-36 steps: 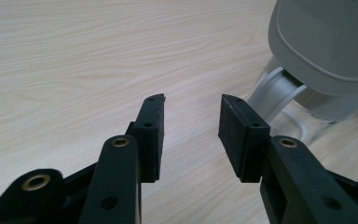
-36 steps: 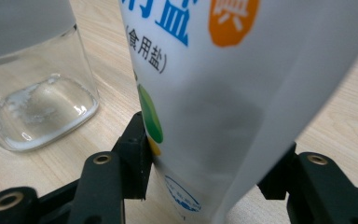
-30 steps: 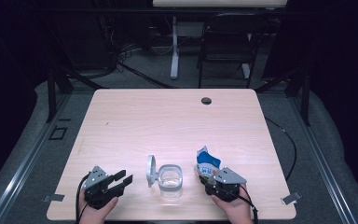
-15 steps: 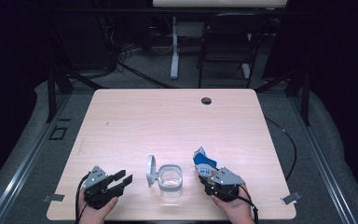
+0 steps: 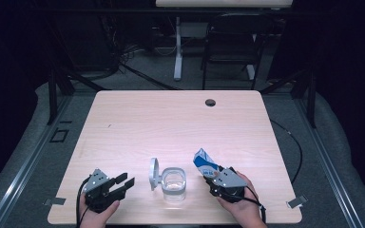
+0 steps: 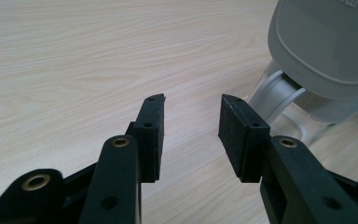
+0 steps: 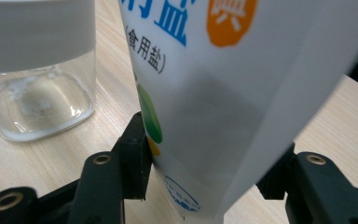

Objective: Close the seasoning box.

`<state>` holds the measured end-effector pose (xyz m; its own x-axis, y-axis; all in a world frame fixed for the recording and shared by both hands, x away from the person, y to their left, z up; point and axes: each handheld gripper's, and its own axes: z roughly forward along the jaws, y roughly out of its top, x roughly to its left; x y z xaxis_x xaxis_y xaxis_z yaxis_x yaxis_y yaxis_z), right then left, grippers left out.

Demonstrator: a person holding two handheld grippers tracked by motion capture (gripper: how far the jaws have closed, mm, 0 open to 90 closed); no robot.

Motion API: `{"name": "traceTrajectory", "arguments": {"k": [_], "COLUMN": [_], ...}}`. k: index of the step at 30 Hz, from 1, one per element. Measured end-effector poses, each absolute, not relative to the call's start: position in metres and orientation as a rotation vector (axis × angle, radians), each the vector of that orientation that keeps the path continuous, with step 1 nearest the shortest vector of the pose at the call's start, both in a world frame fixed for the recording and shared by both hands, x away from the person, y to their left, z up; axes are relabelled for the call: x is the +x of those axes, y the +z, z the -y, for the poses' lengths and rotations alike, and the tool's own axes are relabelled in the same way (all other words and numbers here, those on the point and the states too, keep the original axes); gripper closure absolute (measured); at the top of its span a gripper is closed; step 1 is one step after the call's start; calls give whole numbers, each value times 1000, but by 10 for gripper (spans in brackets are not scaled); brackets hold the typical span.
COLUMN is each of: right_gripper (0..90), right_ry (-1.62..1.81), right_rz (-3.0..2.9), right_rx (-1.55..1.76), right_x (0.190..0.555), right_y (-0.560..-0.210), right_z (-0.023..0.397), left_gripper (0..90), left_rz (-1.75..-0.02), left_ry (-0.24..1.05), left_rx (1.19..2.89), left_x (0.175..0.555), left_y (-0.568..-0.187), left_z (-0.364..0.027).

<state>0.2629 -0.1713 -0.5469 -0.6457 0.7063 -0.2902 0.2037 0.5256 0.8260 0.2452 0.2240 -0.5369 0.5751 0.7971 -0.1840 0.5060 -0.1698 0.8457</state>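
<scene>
Pale wood surface (image 5: 171, 123), cable hole (image 5: 210, 102) upper centre. Clear jar (image 5: 174, 183) low centre, grey flip lid (image 5: 154, 172) raised at its left, between both grippers. Right gripper (image 5: 214, 176) clamps white-and-blue salt bag (image 5: 205, 162), just right of jar. Left gripper (image 5: 123, 183) lower left, jaws apart, empty, near lid.
</scene>
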Motion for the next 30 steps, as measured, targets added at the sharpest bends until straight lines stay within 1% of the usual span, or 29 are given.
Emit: {"name": "traceTrajectory", "arguments": {"k": [18, 30], "right_gripper": [474, 475], "right_ry": [925, 887], "right_rz": [-2237, -2274], "right_rx": [552, 513], "right_x": [260, 261], "right_y": [-526, -521], "right_z": [161, 160], "left_gripper": [609, 609], "left_rz": [-1063, -1068], "left_ry": [372, 379], "left_rx": [1831, 1822], "left_x": [246, 246], "left_y": [-538, -538], "left_z": [-224, -225]}}
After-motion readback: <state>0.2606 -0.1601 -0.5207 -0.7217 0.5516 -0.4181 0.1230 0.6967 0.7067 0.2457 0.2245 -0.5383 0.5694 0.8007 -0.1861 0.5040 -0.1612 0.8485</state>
